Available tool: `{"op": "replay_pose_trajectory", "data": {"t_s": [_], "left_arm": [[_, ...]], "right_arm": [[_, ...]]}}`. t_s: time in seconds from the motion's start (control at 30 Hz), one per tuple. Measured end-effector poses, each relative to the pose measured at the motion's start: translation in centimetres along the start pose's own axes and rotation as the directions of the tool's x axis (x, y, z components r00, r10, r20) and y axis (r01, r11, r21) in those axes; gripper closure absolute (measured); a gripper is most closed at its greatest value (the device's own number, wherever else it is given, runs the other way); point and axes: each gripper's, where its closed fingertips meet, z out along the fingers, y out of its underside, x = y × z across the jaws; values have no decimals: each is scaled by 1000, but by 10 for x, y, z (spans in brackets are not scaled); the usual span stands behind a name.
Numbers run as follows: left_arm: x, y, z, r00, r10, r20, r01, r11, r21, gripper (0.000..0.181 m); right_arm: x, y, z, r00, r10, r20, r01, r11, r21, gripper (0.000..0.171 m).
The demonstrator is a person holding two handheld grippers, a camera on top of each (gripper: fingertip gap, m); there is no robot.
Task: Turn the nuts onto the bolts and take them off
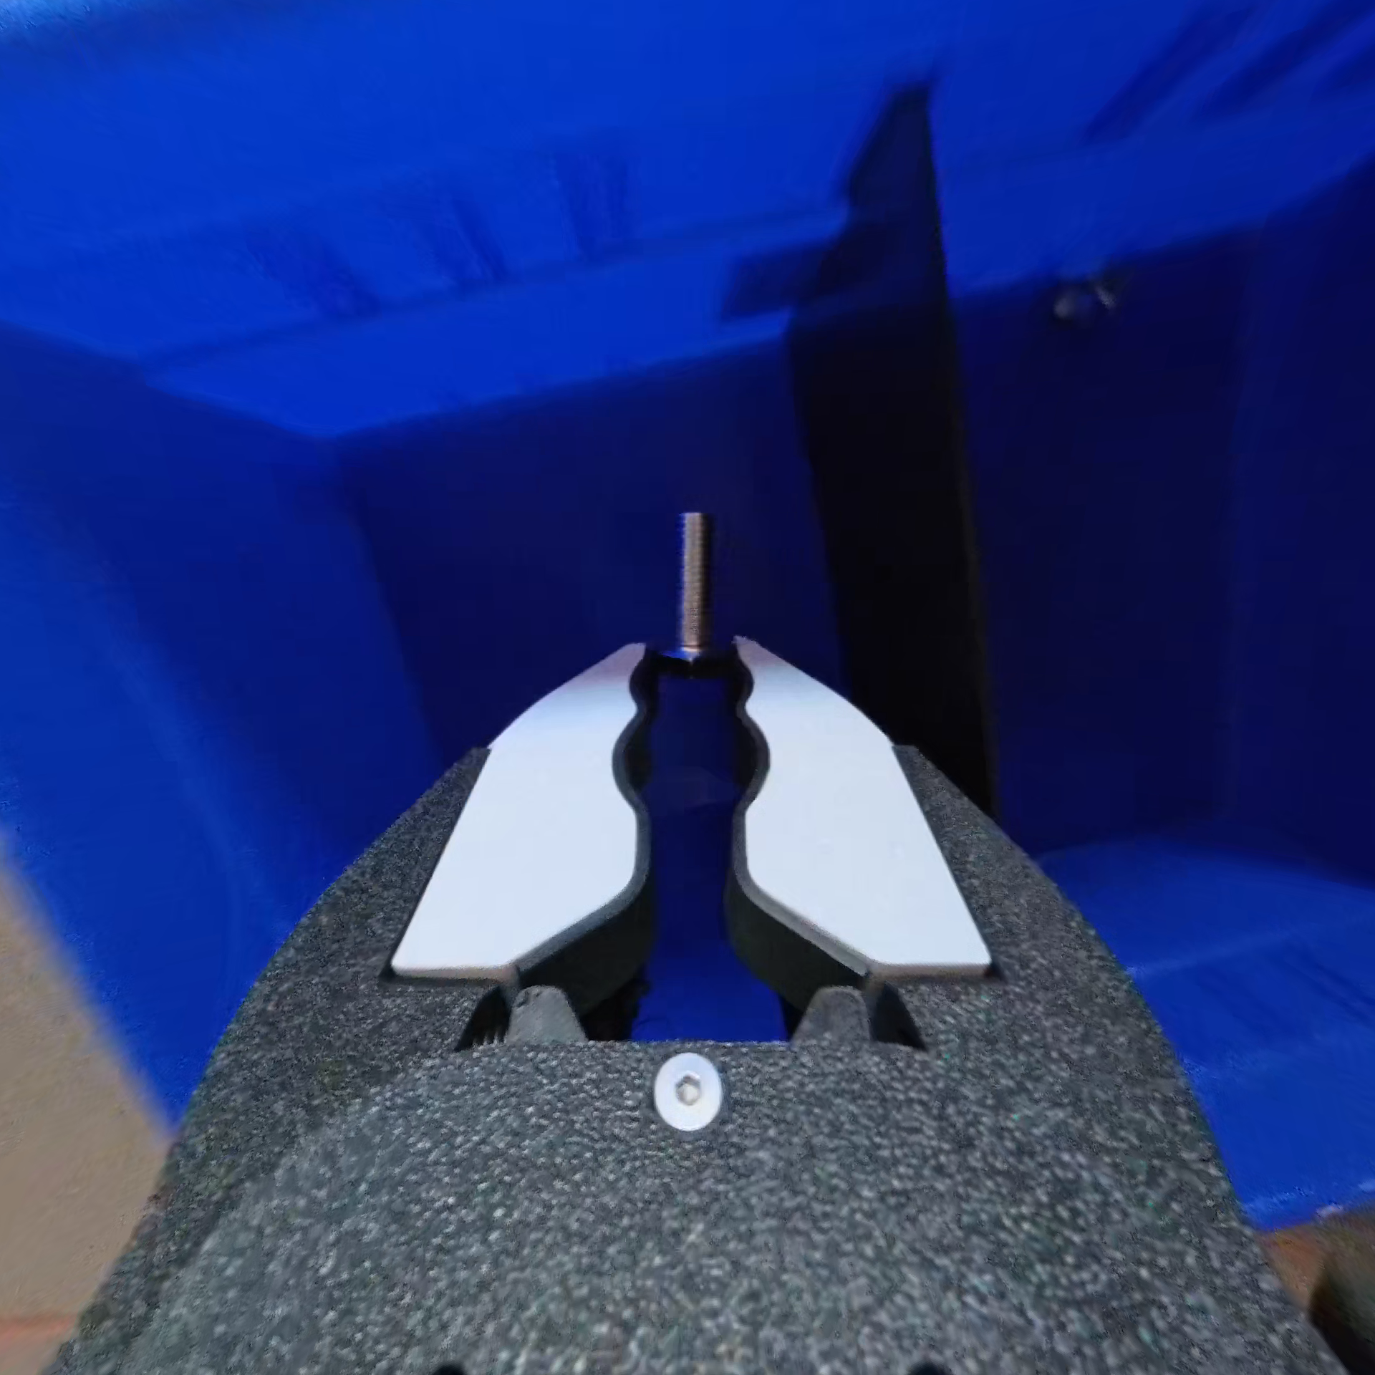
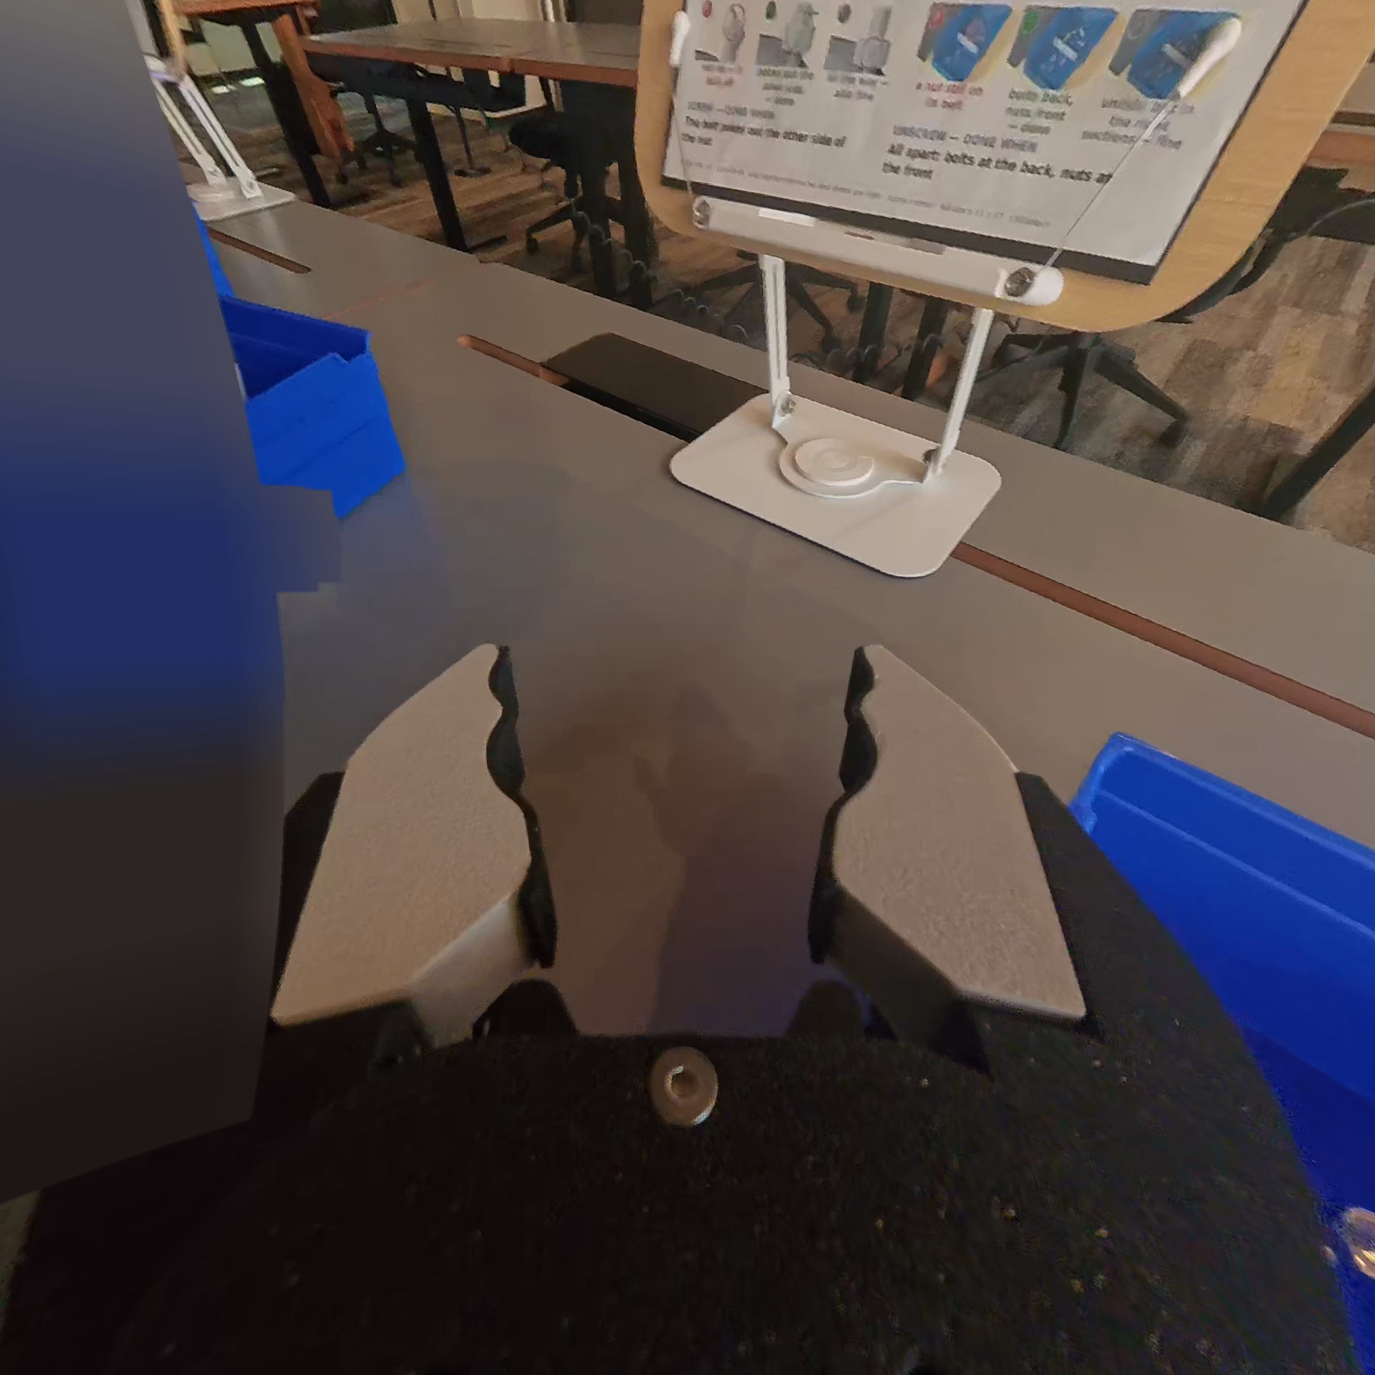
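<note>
In the left wrist view my left gripper (image 1: 688, 658) is shut on the head of a steel bolt (image 1: 696, 577). The threaded shank points straight ahead from the fingertips, bare, with no nut on it. The gripper is inside a blue bin (image 1: 372, 521), close to its walls. Small metal parts (image 1: 1082, 297), blurred, lie in the compartment at the upper right. In the right wrist view my right gripper (image 2: 681, 658) is open and empty above the grey table (image 2: 595, 521).
A black divider (image 1: 893, 484) splits the blue bin. In the right wrist view a blue bin (image 2: 1228, 893) stands at the right and another (image 2: 312, 402) at the left. A white stand (image 2: 833, 476) holds an instruction sheet (image 2: 930, 111) at the table's far edge. The left gripper's tips are roughly 45 cm from the right gripper's.
</note>
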Motion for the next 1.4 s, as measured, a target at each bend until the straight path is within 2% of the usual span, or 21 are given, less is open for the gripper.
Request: {"op": "replay_pose_trajectory", "data": {"t_s": [0.1, 0.17, 0.27, 0.37, 0.53, 0.67, 0.8, 0.9, 0.97, 1.1, 1.17, 1.27, 1.4], "left_arm": [[-15, -15, -34, 975, -140, 169, 108, 976, 187, 163], [-16, -28, -60, 934, -250, 254, 149, 921, 359, 163], [-3, -56, -99, 857, -415, 304, 147, 764, 629, 163], [26, -90, -131, 808, -495, 320, 57, 606, 794, 163], [84, -149, -165, 804, -525, 281, -87, 364, 927, 164], [111, -192, -167, 829, -496, 257, -139, 261, 955, 164], [115, -229, -173, 856, -468, 220, -164, 158, 974, 164], [114, -242, -200, 872, -445, 204, -191, 75, 979, 164], [113, -242, -223, 870, -438, 225, -215, 73, 974, 164], [117, -229, -264, 863, -425, 274, -268, 74, 961, 164], [121, -215, -275, 861, -423, 281, -284, 59, 957, 164], [118, -184, -281, 831, -483, 276, -289, 50, 956, 164], [124, -164, -291, 824, -492, 281, -308, 28, 951, 164]], "right_arm": [[-11, -4, 1, 999, 1, 53, -2, 1000, 18, 90], [-16, -5, 0, 997, -12, 72, 11, 1000, 21, 91], [-30, -13, -2, 993, -42, 111, 37, 998, 53, 96], [-51, -20, -7, 981, -69, 180, 55, 995, 83, 96], [-85, -30, -15, 955, -149, 258, 119, 985, 126, 96], [-115, -33, -22, 916, -198, 349, 152, 976, 155, 99], [-154, -29, -27, 846, -256, 469, 199, 966, 168, 110], [-188, -22, -17, 760, -260, 595, 232, 965, 124, 102], [-212, -19, -2, 700, -263, 664, 284, 956, 78, 99], [-268, -22, 44, 552, -349, 757, 448, 890, 84, 121], [-297, -21, 71, 449, -384, 807, 538, 837, 100, 132], [-325, -8, 110, 290, -349, 891, 707, 706, 47, 134], [-341, 11, 153, 54, -327, 943, 885, 453, 107, 155]]}}
